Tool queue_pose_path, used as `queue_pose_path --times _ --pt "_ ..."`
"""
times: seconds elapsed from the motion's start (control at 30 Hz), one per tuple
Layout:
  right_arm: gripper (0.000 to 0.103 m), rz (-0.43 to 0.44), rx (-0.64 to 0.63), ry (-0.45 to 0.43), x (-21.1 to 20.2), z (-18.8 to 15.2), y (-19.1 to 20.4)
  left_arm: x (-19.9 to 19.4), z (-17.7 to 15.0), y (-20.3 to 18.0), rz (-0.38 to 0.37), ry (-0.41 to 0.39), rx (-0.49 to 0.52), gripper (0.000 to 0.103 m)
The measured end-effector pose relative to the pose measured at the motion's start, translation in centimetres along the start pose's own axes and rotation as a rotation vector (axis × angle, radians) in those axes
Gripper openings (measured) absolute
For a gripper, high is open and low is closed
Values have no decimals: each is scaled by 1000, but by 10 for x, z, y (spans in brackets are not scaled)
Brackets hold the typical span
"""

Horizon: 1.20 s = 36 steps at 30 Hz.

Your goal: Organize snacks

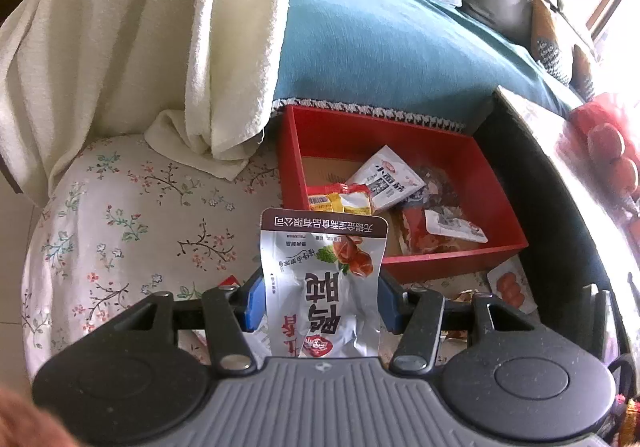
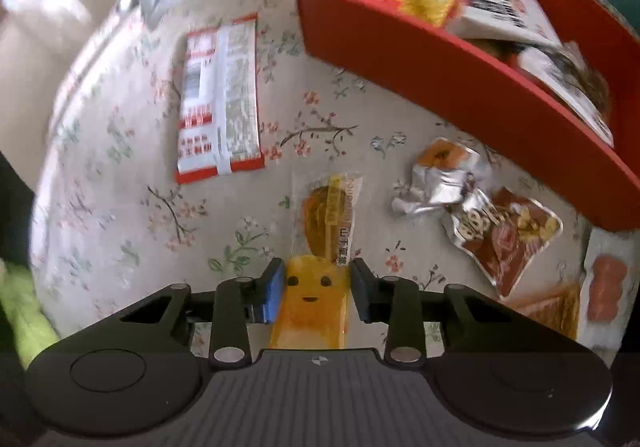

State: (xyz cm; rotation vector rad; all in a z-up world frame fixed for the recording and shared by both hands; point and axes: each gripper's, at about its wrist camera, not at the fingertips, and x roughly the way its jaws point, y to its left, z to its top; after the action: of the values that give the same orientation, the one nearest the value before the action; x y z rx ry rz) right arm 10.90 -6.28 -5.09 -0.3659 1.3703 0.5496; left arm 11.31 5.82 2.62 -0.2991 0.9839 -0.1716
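My left gripper (image 1: 322,287) is shut on a silver snack packet (image 1: 324,259) with a brown top band, held upright above the flowered cloth (image 1: 140,207). Just behind it stands a red box (image 1: 440,265) with several snack packets inside. In the right wrist view my right gripper (image 2: 318,287) points down at the cloth. A yellow snack packet (image 2: 312,311) with a smiling face lies between its fingers, and both pads touch its edges. The red box (image 2: 400,59) is at the upper right of this gripper.
Loose on the flowered cloth (image 2: 120,167) lie a red-and-white packet (image 2: 220,99), a crumpled silver and brown packet (image 2: 500,227) and an orange packet (image 2: 600,287). A white towel (image 1: 160,27) and a blue sofa cover (image 1: 400,47) lie behind the box.
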Motion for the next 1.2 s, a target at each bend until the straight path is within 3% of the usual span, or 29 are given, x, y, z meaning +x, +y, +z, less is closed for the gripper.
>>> queue_pose_path --times 0.27,0.3,0.4,0.57,0.67,0.73,0.83,0.93,1.0,1.03,1.2 --pt "41 84 147 -135 -27 -13 -22 0 0 -1 6 1 1 47" --pt "33 110 179 -162 -34 -15 -28 0 0 -1 5 1 0 47" --pt "31 184 262 -210 -46 -19 -41 2 1 -2 1 4 0 47" --pt "38 105 259 -207 -34 -15 -43 4 0 -3 1 9 6 47" --pt "47 -2 291 -267 -34 -2 -54 5 1 -4 0 10 7 47" --pt "50 -24 302 -274 -32 13 -63 6 1 -4 -2 12 7 47" --pt "58 -48 255 -187 -9 40 -64 9 1 -4 -2 18 7 47" --pt "60 -104 96 -134 -10 49 -50 7 1 -3 -11 20 11 47" --pt "88 -94 -19 -129 -25 47 -49 5 2 1 -14 18 6 47" --pt "91 -95 -78 -106 -30 45 -49 5 2 3 -14 18 -3 47" --pt "91 -78 -294 56 -18 44 -47 9 4 4 -31 29 -28 47"
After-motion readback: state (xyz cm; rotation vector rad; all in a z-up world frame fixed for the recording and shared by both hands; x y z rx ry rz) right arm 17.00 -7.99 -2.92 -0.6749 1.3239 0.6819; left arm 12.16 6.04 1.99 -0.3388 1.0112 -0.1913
